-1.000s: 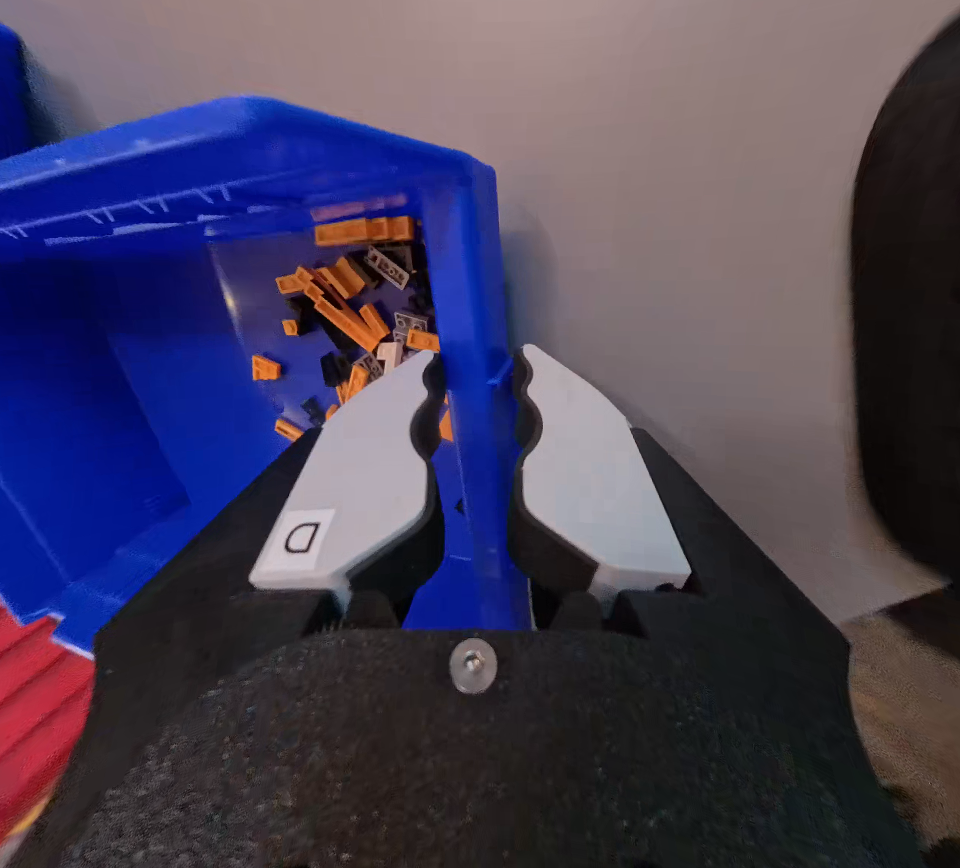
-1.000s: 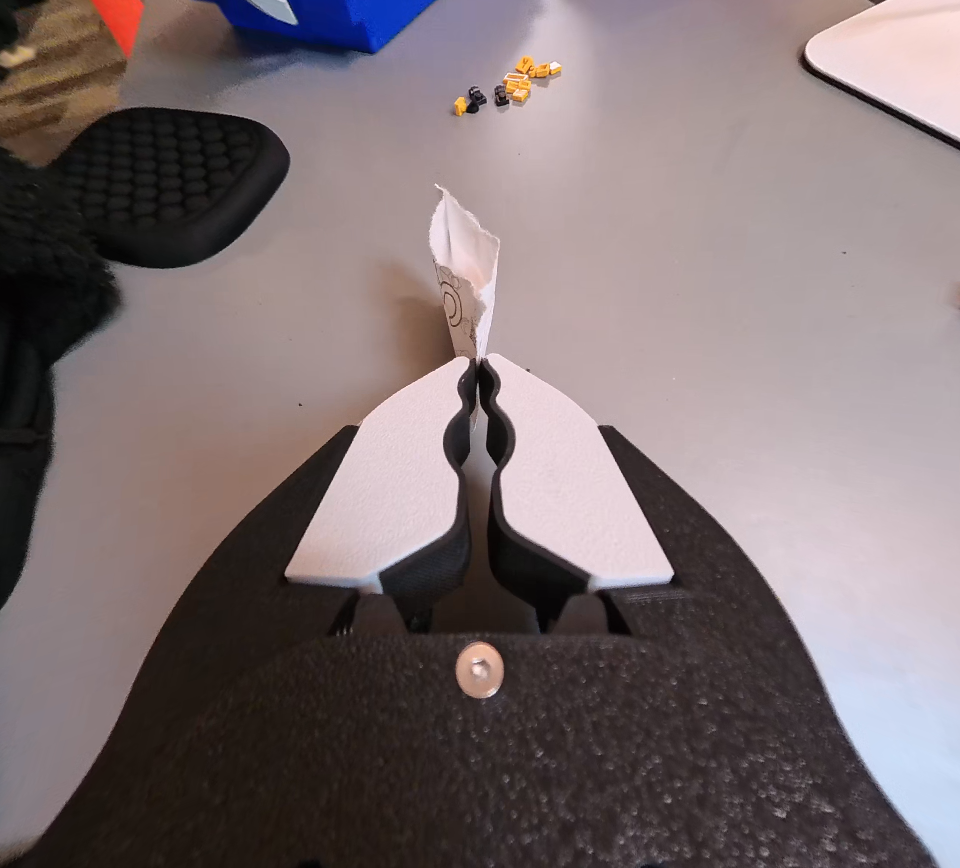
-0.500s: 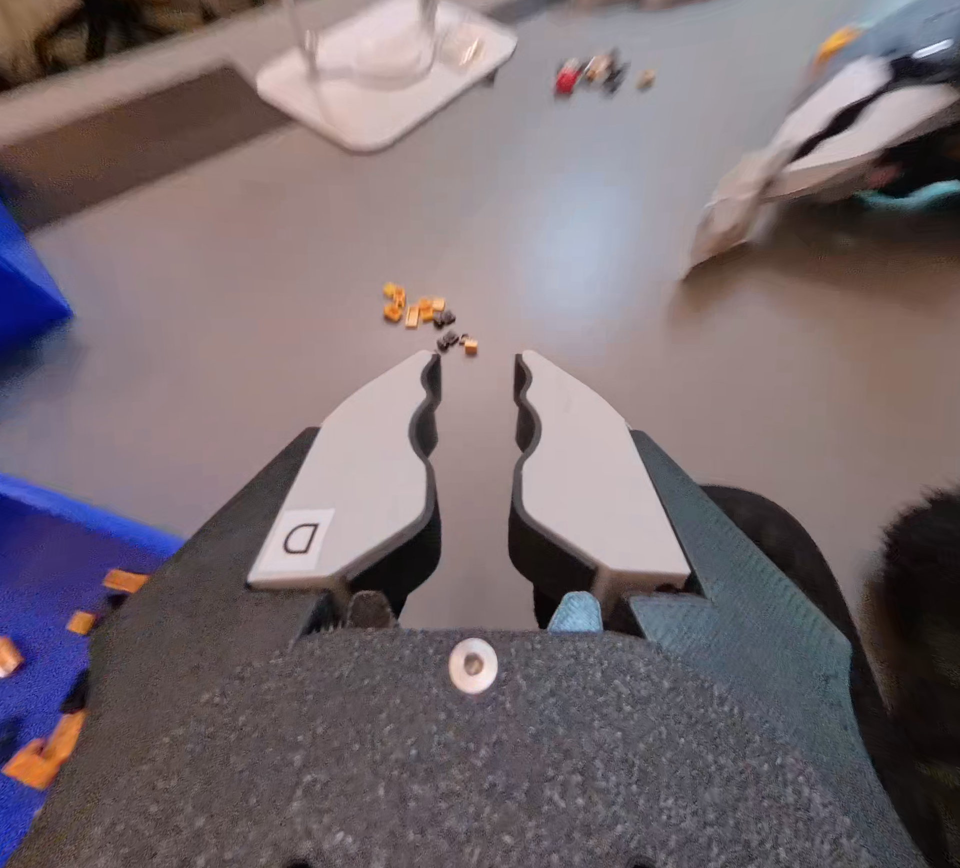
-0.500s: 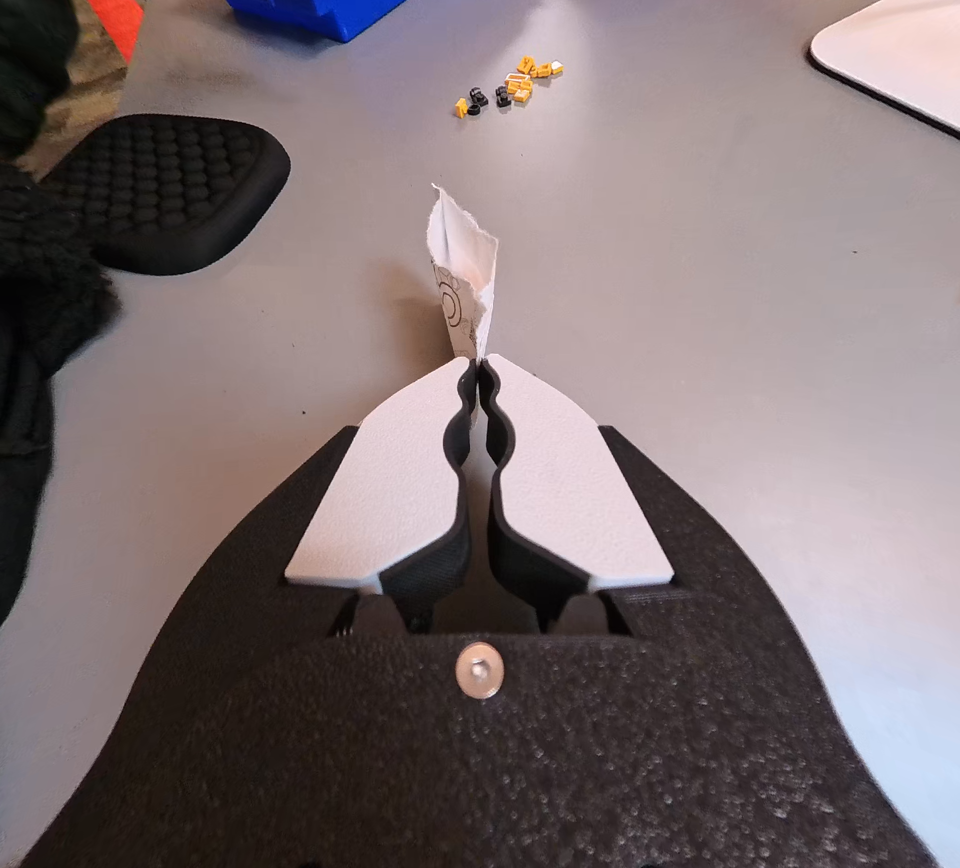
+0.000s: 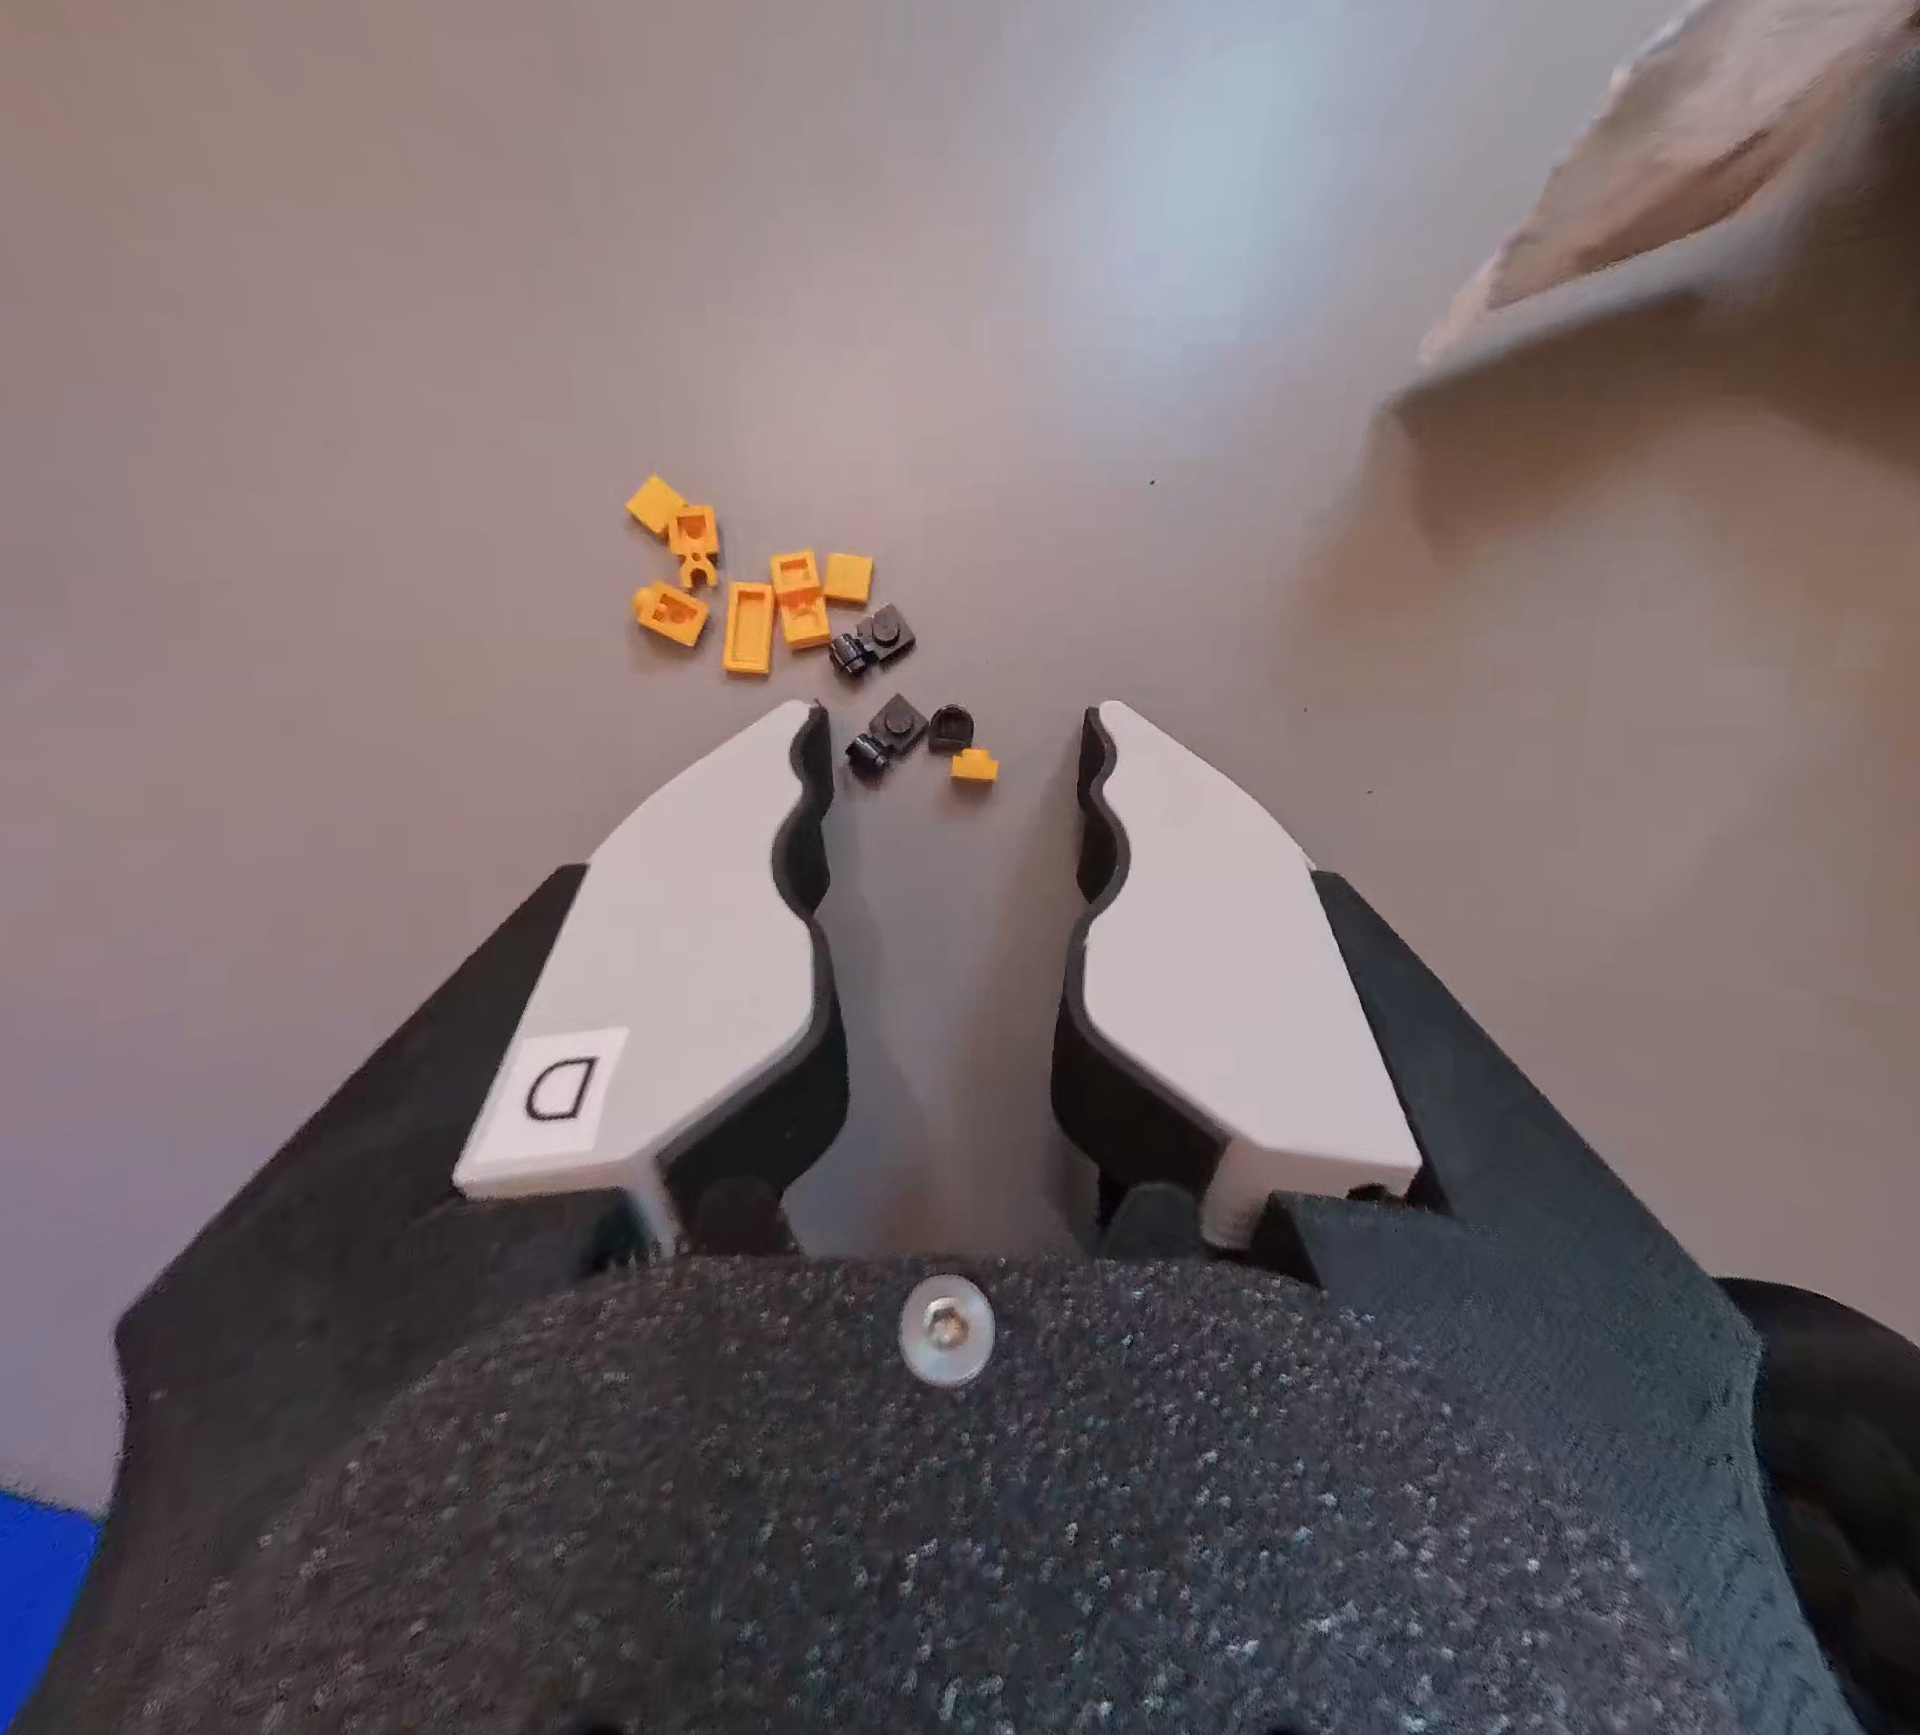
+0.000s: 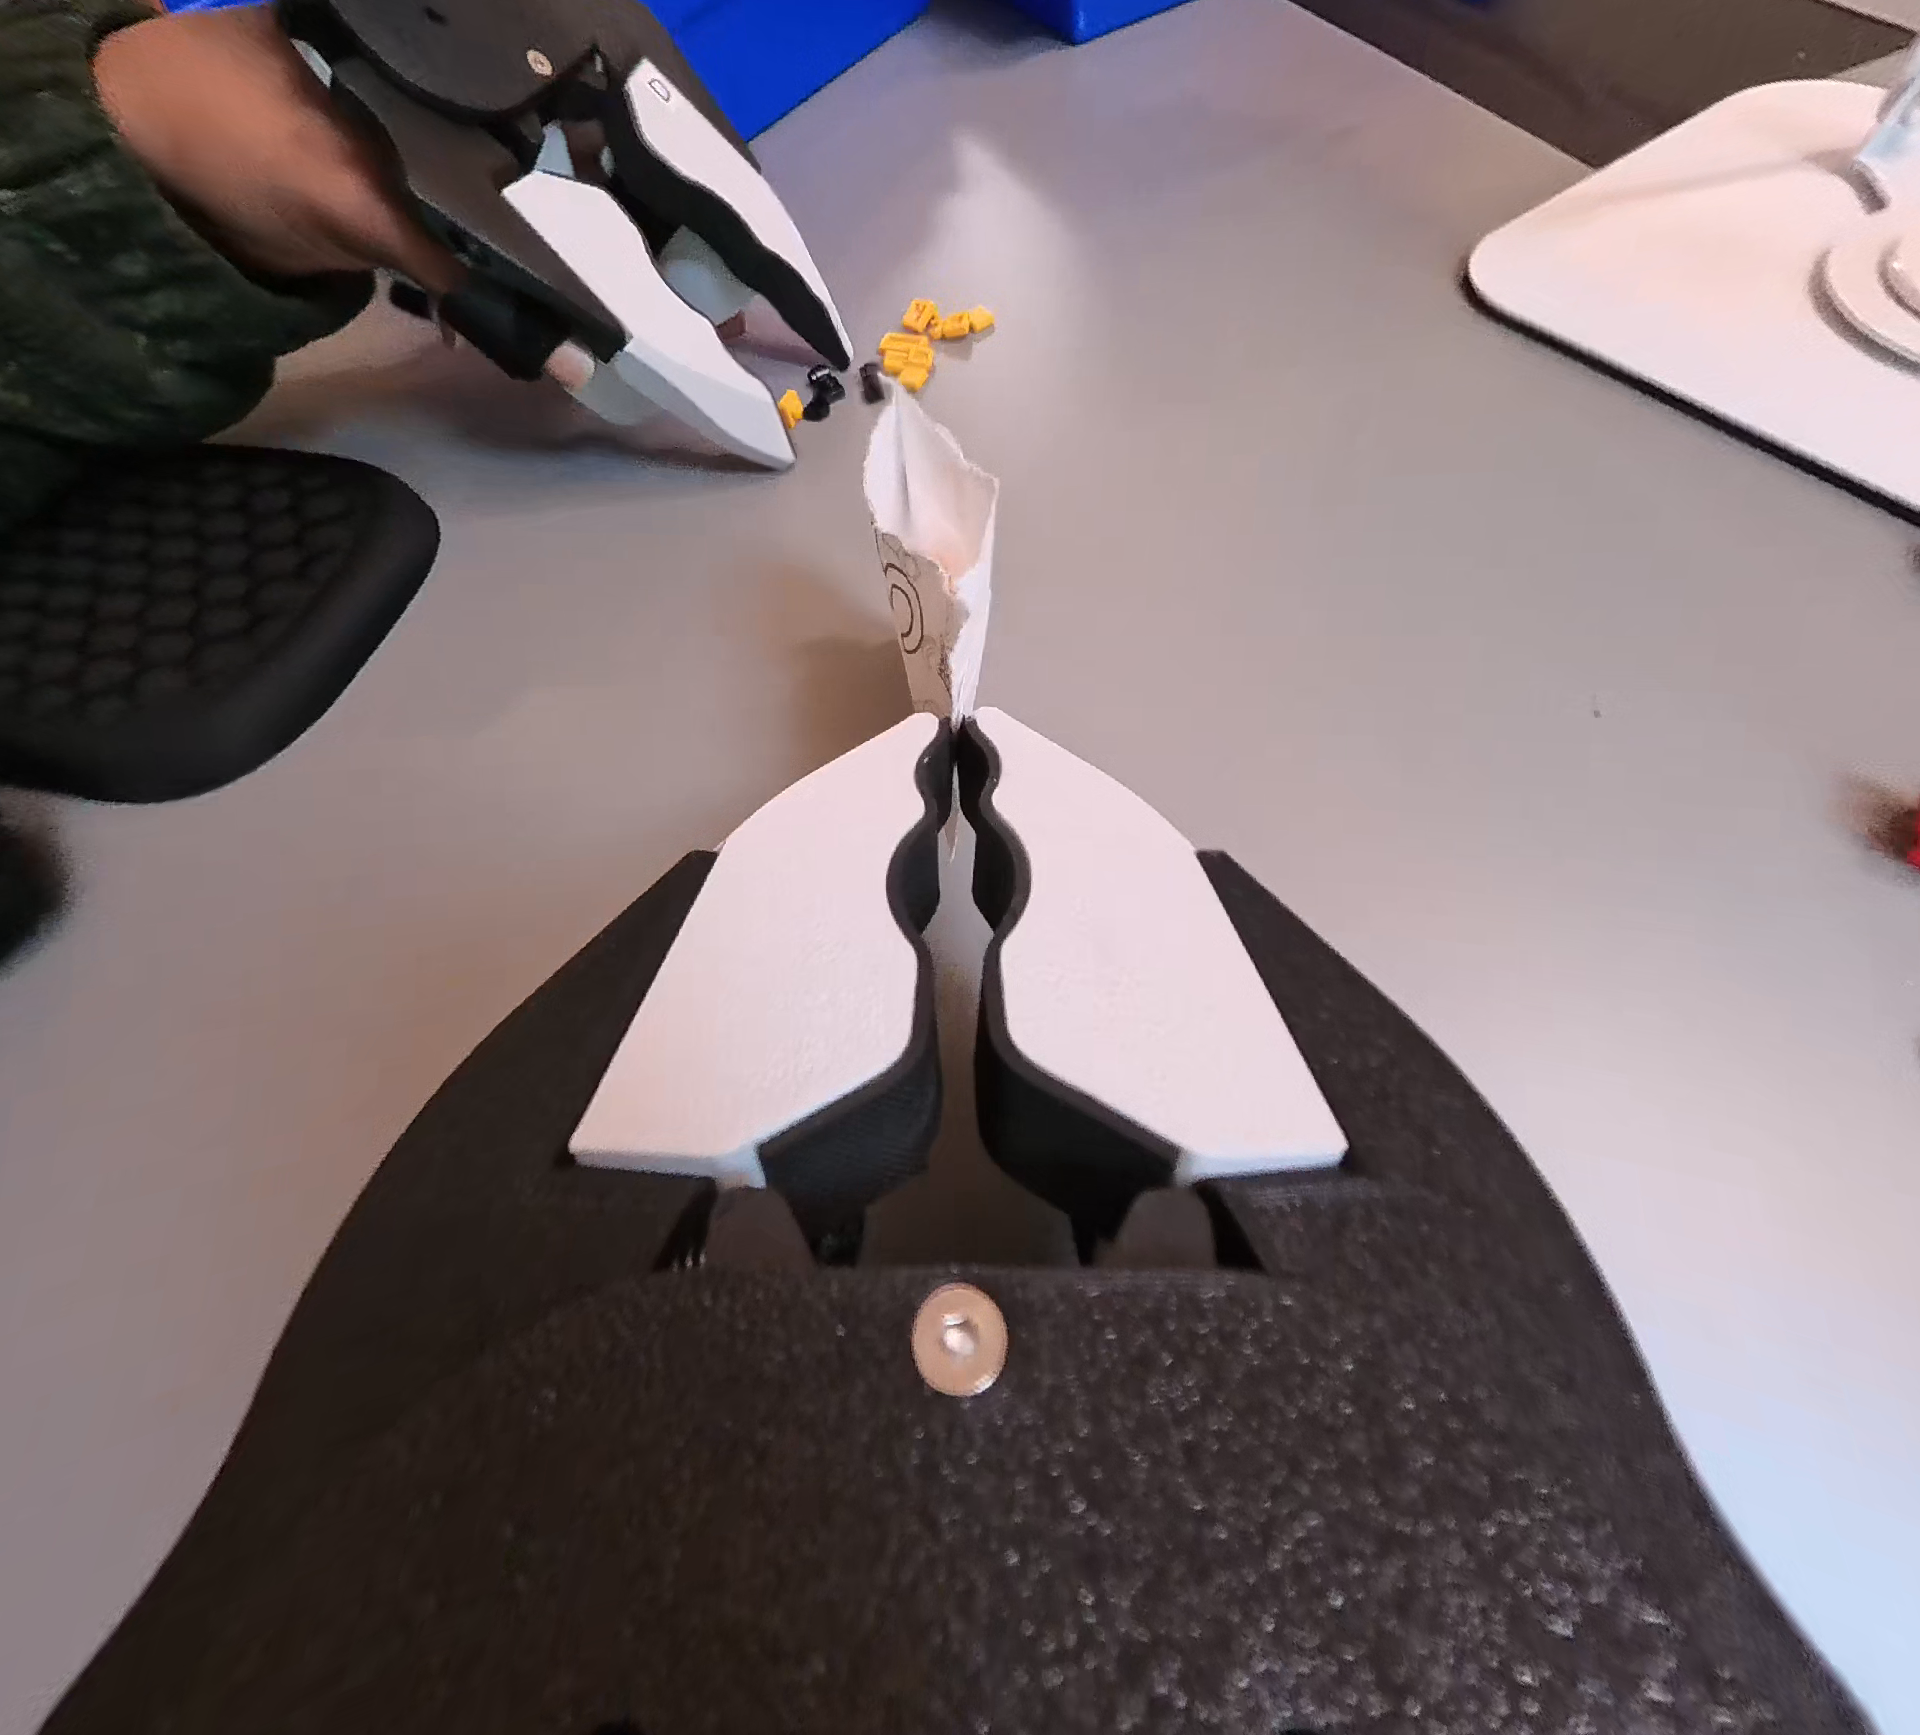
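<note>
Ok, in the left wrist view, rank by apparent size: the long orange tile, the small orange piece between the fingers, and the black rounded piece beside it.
1. Long orange tile
2. Black rounded piece and small orange piece look alike; unranked.

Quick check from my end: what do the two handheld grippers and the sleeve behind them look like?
Both grippers, left and right, have grainy black bodies, a silver screw, and pale grey-white curved fingers with wavy black pads. The left carries a small white sticker. The sleeve is dark green knit.
</note>
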Available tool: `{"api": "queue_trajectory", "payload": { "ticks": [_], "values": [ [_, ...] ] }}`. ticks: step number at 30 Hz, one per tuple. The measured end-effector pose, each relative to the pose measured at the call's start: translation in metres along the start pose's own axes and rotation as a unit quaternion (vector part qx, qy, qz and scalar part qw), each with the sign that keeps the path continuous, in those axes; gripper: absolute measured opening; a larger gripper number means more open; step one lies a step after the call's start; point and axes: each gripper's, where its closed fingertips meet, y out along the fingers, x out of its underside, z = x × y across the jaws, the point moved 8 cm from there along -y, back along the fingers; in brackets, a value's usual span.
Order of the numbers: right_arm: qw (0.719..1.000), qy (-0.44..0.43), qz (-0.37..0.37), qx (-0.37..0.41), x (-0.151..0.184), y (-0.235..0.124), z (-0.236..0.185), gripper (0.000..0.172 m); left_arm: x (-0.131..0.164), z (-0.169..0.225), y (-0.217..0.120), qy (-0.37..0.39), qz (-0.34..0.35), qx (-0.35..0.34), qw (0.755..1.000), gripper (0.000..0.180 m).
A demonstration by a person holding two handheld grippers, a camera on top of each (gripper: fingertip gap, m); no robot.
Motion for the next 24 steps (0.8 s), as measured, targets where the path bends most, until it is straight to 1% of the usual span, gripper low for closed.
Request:
{"api": "queue_trajectory", "payload": {
  "ticks": [4,7,9,11,16,19,22,24],
  "values": [
    [1.0,-0.015,-0.015,-0.011,-0.007,0.018,0.011,0.0,0.002,-0.003,-0.003,0.016,-0.009,0.019,1.0,0.039],
    [1.0,-0.013,-0.016,-0.014,-0.011,0.026,0.018,0.0,0.004,-0.008,-0.004,0.019,-0.005,0.03,0.999,0.028],
    [1.0,-0.007,-0.016,-0.016,-0.013,0.028,0.02,0.0,0.004,-0.011,-0.004,0.016,-0.001,0.043,0.999,0.016],
    [1.0,-0.007,-0.016,-0.016,-0.013,0.029,0.02,0.0,0.005,-0.012,-0.004,0.019,0.001,0.05,0.999,0.014],
    [1.0,-0.013,-0.021,-0.019,-0.011,0.028,0.017,0.0,0.004,-0.005,-0.004,0.063,0.02,0.039,0.997,0.014],
    [0.999,-0.034,-0.03,-0.026,-0.01,0.029,0.011,0.0,-0.011,0.015,-0.015,0.108,0.085,0.063,0.988,0.014],
    [0.997,-0.049,-0.033,-0.041,-0.01,0.033,0.004,0.0,-0.036,0.045,-0.033,0.163,0.161,0.091,0.969,0.014],
    [0.996,-0.063,-0.033,-0.045,-0.011,0.035,0.0,0.0,-0.047,0.059,-0.035,0.19,0.178,0.096,0.961,0.014]
  ]
}}
